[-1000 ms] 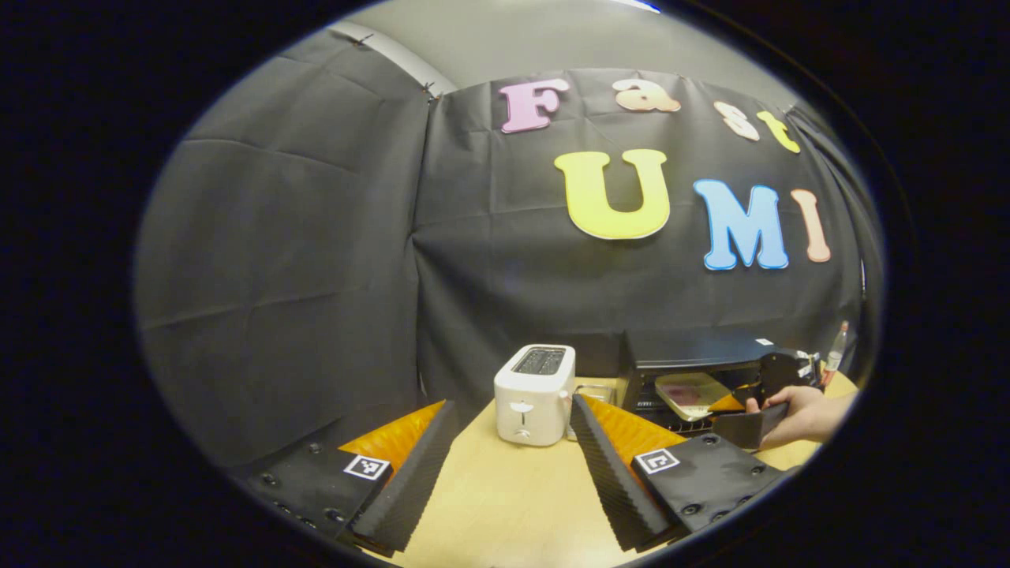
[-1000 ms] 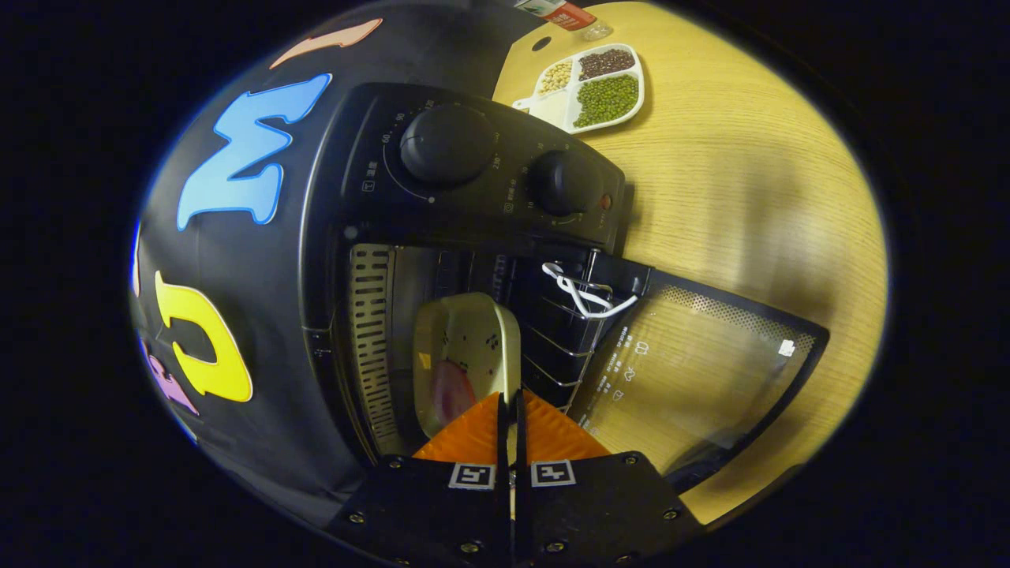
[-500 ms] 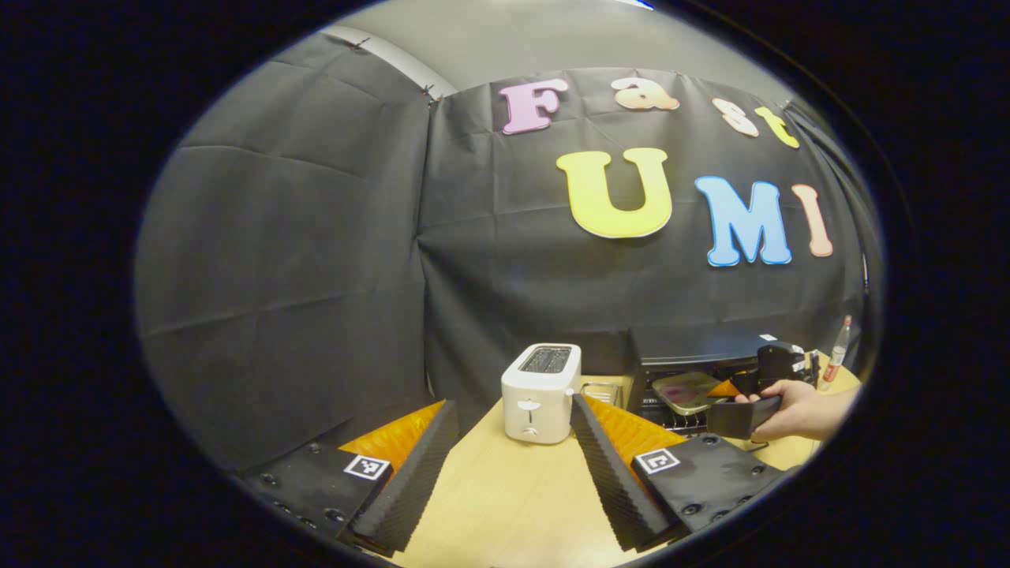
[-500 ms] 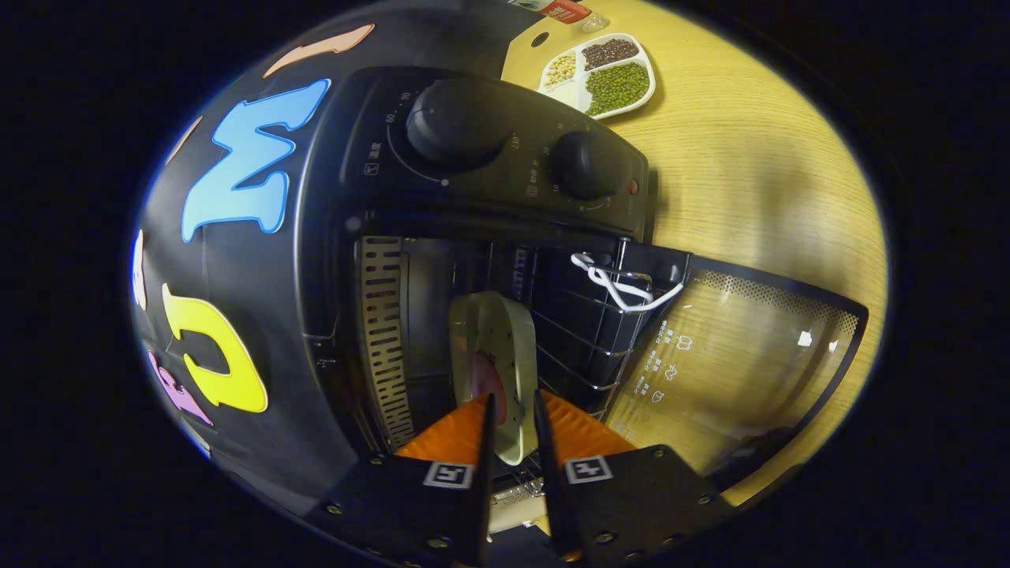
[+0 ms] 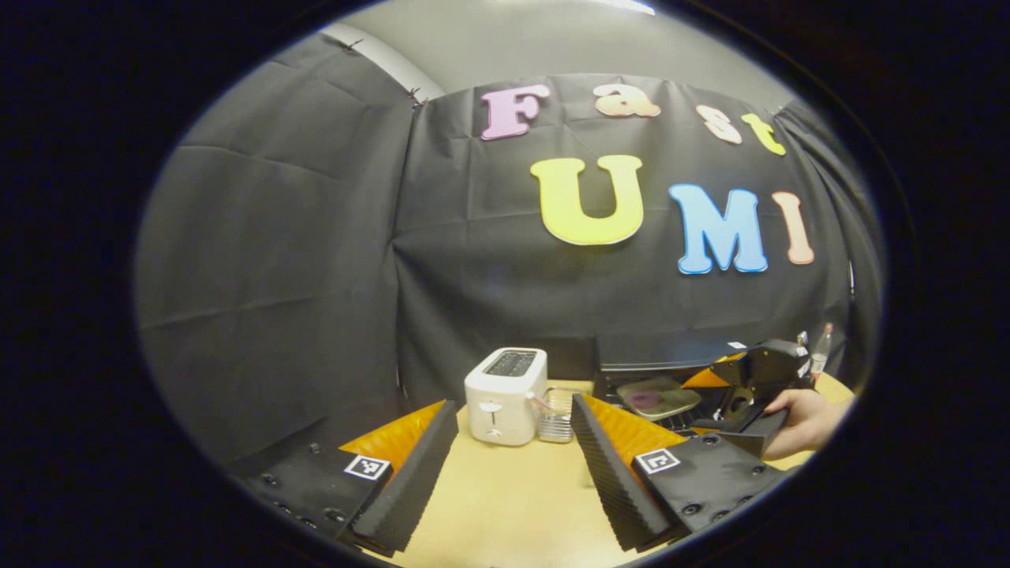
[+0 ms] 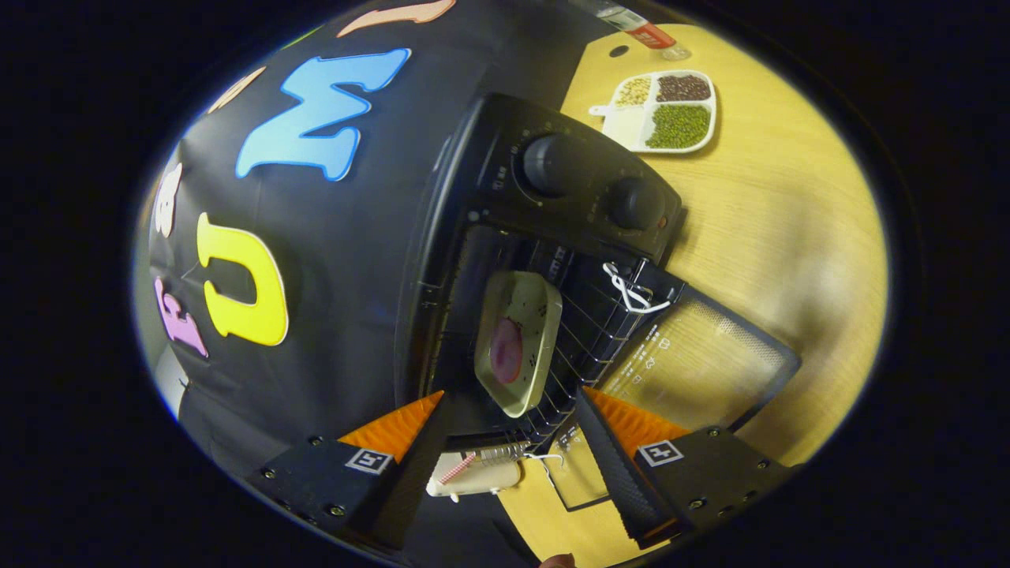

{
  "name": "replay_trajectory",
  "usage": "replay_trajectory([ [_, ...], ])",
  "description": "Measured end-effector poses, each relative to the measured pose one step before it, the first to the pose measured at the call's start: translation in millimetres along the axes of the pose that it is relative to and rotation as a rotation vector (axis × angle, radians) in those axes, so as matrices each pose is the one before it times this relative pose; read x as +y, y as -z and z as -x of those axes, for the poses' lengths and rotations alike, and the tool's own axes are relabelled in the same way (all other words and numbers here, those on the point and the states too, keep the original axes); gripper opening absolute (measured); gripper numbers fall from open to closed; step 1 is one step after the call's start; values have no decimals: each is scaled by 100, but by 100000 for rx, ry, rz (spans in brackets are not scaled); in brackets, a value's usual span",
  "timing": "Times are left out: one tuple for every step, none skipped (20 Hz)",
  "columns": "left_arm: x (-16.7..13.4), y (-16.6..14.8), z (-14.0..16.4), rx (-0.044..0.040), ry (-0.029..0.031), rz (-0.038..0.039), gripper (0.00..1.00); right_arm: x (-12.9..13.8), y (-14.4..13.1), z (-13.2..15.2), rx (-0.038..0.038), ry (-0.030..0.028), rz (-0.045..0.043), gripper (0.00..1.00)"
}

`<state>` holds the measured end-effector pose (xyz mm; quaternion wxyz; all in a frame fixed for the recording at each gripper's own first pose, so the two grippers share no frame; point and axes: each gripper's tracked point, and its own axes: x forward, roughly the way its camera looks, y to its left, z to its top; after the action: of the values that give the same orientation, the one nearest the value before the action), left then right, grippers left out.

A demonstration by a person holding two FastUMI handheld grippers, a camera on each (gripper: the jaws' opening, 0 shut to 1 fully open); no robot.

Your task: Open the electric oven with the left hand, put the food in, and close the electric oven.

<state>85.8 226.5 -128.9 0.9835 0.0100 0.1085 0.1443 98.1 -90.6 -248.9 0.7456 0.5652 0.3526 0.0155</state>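
the right gripper (image 6: 509,442), a second ago pinched on the plate (image 6: 517,339) of food, has spread wide and drawn back; the plate now lies free on the oven (image 6: 552,237) rack.

Toaster (image 6: 473,476) at 6 o'clock, largely hidden behind the electric oven (image 6: 489,260); bottle (image 6: 641,33) at 1 o'clock, cut off by the edge; dial markings too small to tell.
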Motion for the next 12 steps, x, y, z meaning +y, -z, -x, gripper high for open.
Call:
replay_trajectory([
  [-867, 427, 223, 612, 1250, 553, 95, 153, -34, 978, 825, -1085, 4653, 97],
  [-905, 295, 260, 747, 1454, 524, 94, 71, -126, 1197, 1059, -599, 4563, 97],
  [-803, 111, 153, 447, 1509, 203, 93, -159, -52, 1433, 316, 291, 6000, 97],
  [-930, 168, 241, 569, 1802, -231, 92, -317, -383, 1473, -1205, 224, 8067, 97],
  [-851, 448, 128, 725, 1763, -434, 91, -210, -534, 1202, -1897, 192, 8606, 97],
  [-796, 259, 112, 762, 1274, -589, 92, -147, -506, 1114, -1566, -433, 7971, 97],
  [-737, 256, -19, 980, 1011, -366, 92, -15, -236, 1317, -1220, -1032, 6689, 97],
  [-822, 389, 177, 1211, 1441, 38, 98, -57, -380, 1214, -701, -824, 5832, 97],
  [-938, 510, 56, 858, 1597, 102, 98, -288, -402, 1118, -1042, -229, 5393, 97],
  [-930, 357, -54, 829, 1768, -156, 100, -473, -482, 1131, -1857, 102, 5690, 97],
  [-716, 354, -24, 928, 1273, -405, 100, -473, -575, 972, -2149, 264, 6108, 97],
  [-842, 300, -152, 915, 1215, -297, 100, -752, -511, 892, -1673, 1287, 5637, 97],
])
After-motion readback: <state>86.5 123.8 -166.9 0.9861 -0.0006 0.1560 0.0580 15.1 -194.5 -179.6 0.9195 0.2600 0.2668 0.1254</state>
